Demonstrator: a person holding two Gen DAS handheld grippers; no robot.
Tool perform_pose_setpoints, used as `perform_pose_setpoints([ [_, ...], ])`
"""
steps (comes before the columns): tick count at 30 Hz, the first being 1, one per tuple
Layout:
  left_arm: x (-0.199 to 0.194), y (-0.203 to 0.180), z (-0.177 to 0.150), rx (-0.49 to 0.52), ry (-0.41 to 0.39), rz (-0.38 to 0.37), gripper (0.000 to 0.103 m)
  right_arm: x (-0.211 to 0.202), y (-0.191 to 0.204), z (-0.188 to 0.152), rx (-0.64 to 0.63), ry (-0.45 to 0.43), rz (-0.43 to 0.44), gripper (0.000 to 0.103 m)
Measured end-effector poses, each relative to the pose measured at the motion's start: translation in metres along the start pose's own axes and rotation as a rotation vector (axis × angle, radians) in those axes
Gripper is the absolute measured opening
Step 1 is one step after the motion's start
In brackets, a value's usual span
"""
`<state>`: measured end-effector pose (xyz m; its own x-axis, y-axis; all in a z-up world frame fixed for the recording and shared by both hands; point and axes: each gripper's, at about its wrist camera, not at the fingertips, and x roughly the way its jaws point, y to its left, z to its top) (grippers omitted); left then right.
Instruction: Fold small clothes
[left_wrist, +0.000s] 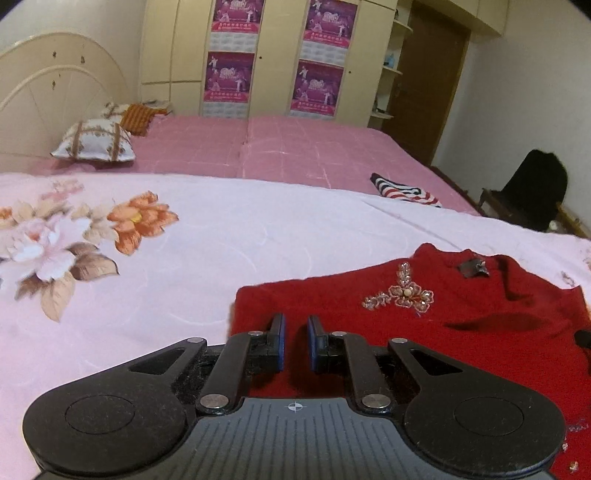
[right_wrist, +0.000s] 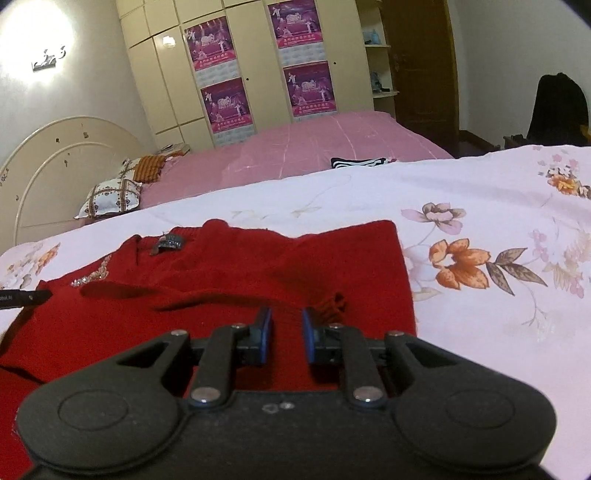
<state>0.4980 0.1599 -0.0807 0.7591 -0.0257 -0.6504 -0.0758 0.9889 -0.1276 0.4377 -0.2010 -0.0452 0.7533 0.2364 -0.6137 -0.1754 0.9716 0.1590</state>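
Note:
A small red knitted sweater (left_wrist: 424, 325) with a beaded flower (left_wrist: 402, 293) lies flat on the pale pink floral bedspread (left_wrist: 203, 258). It also shows in the right wrist view (right_wrist: 240, 280), with its dark neck label (right_wrist: 168, 243) up. My left gripper (left_wrist: 296, 325) is open, a small gap between its blue pads, just above the sweater near its left edge. My right gripper (right_wrist: 287, 317) is open over the sweater's right part, beside a bunched cuff (right_wrist: 332, 302). The left gripper's tip (right_wrist: 26, 297) shows at the sweater's left side.
A striped folded garment (left_wrist: 404, 192) lies farther back on the pink bed (left_wrist: 277, 147). Pillows (left_wrist: 92, 142) sit by the cream headboard (left_wrist: 48, 96). A wardrobe (left_wrist: 277, 55) stands behind. A chair with dark clothing (left_wrist: 532, 192) stands at the right.

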Motion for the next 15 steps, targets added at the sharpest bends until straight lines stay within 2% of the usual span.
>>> perform_pose_setpoints([
  [5, -0.005, -0.01, 0.006, 0.068, -0.021, 0.061, 0.013, 0.002, 0.003, 0.005, 0.009, 0.006, -0.012, 0.019],
  [9, -0.002, -0.005, 0.009, 0.062, -0.011, 0.062, 0.013, -0.004, 0.006, 0.009, 0.012, -0.041, -0.016, 0.02],
  [13, 0.004, -0.002, 0.003, 0.069, 0.002, 0.06, 0.013, 0.01, 0.004, 0.006, -0.027, 0.0, -0.056, 0.018],
  [15, 0.005, -0.001, 0.002, 0.066, -0.002, 0.055, 0.013, 0.01, 0.004, 0.003, -0.043, -0.013, -0.054, 0.018],
])
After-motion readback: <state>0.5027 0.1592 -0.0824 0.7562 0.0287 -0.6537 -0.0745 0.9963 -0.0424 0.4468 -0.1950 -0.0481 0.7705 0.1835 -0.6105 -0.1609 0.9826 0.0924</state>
